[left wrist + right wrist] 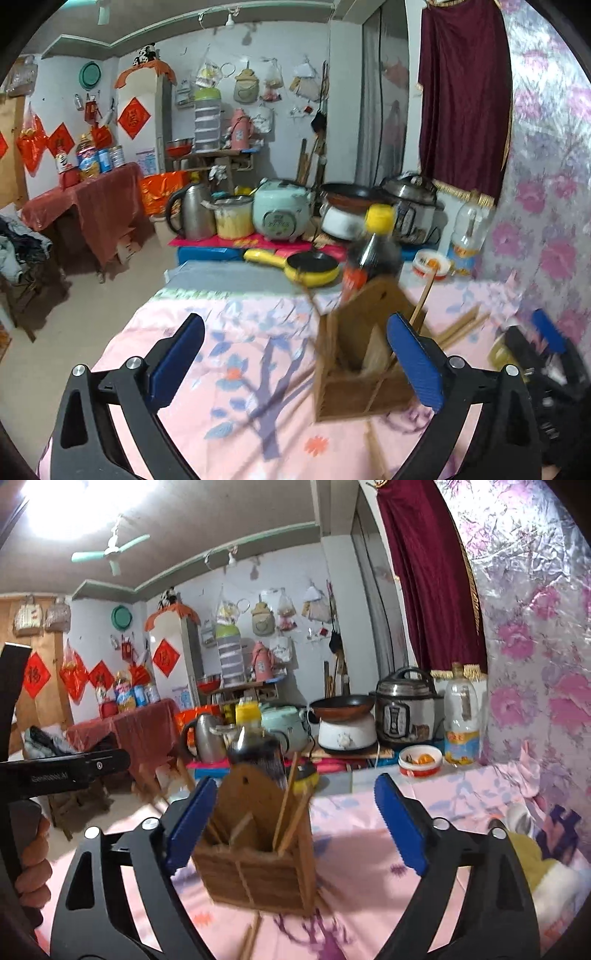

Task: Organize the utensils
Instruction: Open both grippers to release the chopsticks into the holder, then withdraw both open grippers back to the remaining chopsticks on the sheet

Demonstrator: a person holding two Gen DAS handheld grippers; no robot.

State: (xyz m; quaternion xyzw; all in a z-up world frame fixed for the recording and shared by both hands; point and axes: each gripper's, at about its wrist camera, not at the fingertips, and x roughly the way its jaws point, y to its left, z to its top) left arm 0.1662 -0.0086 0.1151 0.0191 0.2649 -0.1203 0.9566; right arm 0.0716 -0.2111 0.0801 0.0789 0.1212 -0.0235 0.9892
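Note:
A wooden utensil holder (360,365) (258,856) stands on the pink floral cloth (229,369) with a few chopsticks (286,812) upright in it. Loose chopsticks (463,326) lie on the cloth to its right, and more chopsticks (251,938) lie in front of it. My left gripper (295,319) is open, and the holder is just inside its right finger. My right gripper (295,780) is open too, with the holder between its jaws near the left pad. Nothing is gripped. The right gripper's blue finger (550,332) shows at the far right of the left wrist view.
A dark sauce bottle with a yellow cap (373,254) (255,746) stands right behind the holder. Beyond it are a yellow pan (310,266), a small bowl (421,760), a plastic oil bottle (461,727) and several cookers. A floral wall (546,221) bounds the right; the table drops off at the left.

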